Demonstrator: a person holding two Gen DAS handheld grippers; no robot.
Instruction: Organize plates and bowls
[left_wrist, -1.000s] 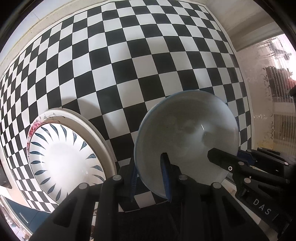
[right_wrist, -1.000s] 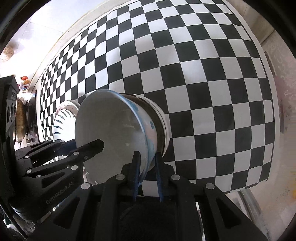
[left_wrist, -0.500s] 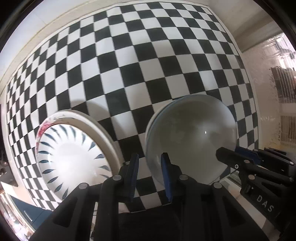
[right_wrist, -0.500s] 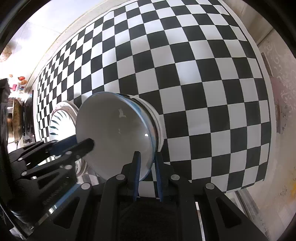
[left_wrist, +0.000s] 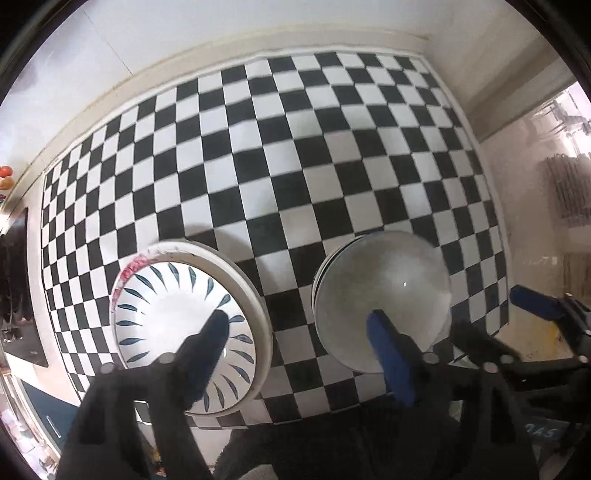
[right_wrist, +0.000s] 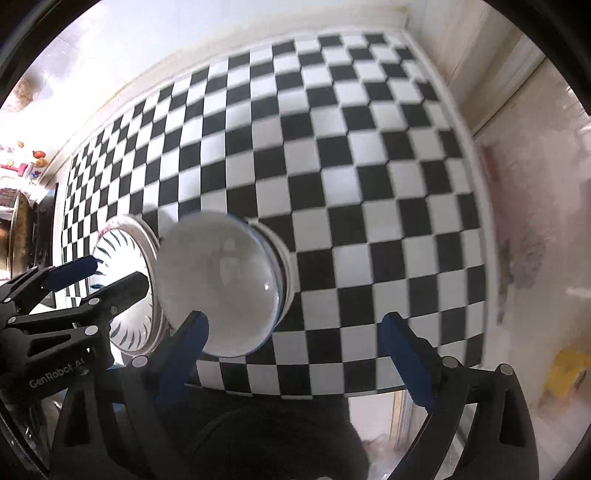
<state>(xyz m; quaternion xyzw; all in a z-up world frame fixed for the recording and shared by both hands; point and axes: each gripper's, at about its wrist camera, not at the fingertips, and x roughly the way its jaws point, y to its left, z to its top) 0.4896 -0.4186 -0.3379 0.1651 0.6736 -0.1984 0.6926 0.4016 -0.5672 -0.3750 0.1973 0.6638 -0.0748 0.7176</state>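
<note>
A plain white bowl (left_wrist: 384, 295) (right_wrist: 218, 280) sits nested on a stack of bowls on the black-and-white checkered tablecloth (left_wrist: 295, 166). To its left lies a stack of plates (left_wrist: 177, 314) (right_wrist: 122, 295); the top plate has blue leaf marks. My left gripper (left_wrist: 299, 332) (right_wrist: 103, 277) hovers above the gap between plates and bowl. Its jaws are opening and nothing is pressed between them. My right gripper (right_wrist: 295, 332) (left_wrist: 506, 317) hovers over the bowl's right side. Its jaws are also opening wide and they grip nothing.
The cloth (right_wrist: 369, 184) runs back to a pale wall, and its right and near edges drop to the floor. A dark appliance (left_wrist: 22, 332) stands at the far left. A yellow item (right_wrist: 565, 373) lies on the floor at the right.
Both grippers have let go of the white bowl's rim, spread their jaws wide and risen. The bowl, tilted earlier, now rests level in the stack.
</note>
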